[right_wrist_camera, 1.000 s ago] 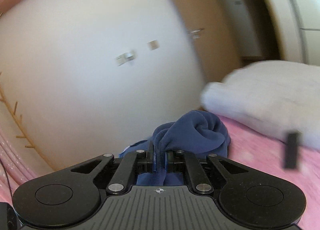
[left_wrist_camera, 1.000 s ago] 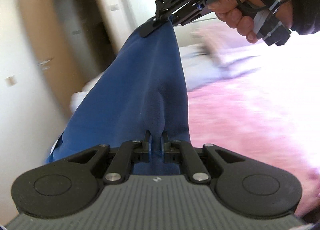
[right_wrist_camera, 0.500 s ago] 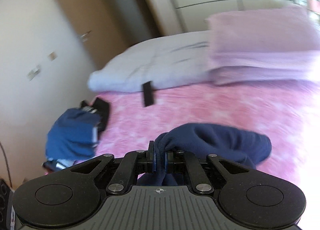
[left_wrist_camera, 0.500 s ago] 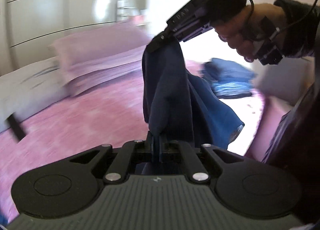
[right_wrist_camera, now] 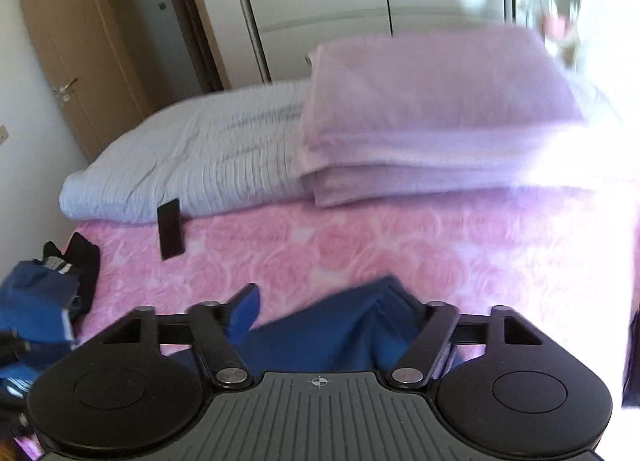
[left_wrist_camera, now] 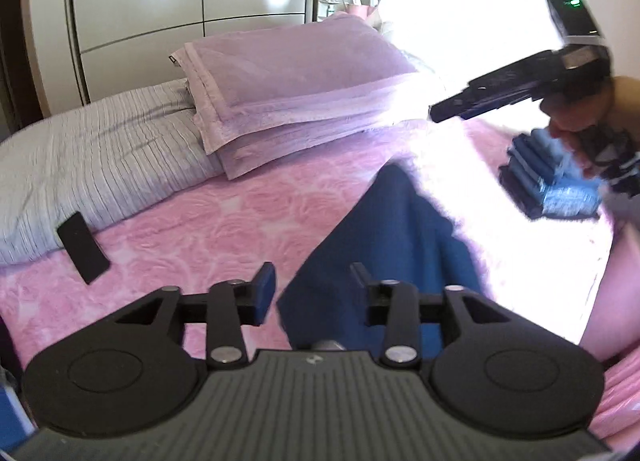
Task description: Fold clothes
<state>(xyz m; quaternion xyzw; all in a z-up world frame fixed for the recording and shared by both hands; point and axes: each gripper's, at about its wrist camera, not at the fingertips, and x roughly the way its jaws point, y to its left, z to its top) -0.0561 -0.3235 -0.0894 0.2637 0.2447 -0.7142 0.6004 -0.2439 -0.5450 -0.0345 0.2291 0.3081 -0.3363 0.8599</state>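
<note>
On the pink bedspread (left_wrist_camera: 208, 221) the navy garment (left_wrist_camera: 384, 261) lies just ahead of both grippers, long axis probably running away from the left gripper (left_wrist_camera: 312, 281), nearer than the right gripper (right_wrist_camera: 336, 309); both jaws opening, gripping nothing.

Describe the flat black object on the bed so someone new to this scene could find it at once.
Start at the pink bedspread and follow it to the grey ribbed pillow. Propped against the pillow's front edge is a flat black slab, the only dark, hard rectangle among the fabrics.

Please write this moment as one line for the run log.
left gripper: opening, released | right gripper: opening, released | navy garment: on pink bedspread
</note>
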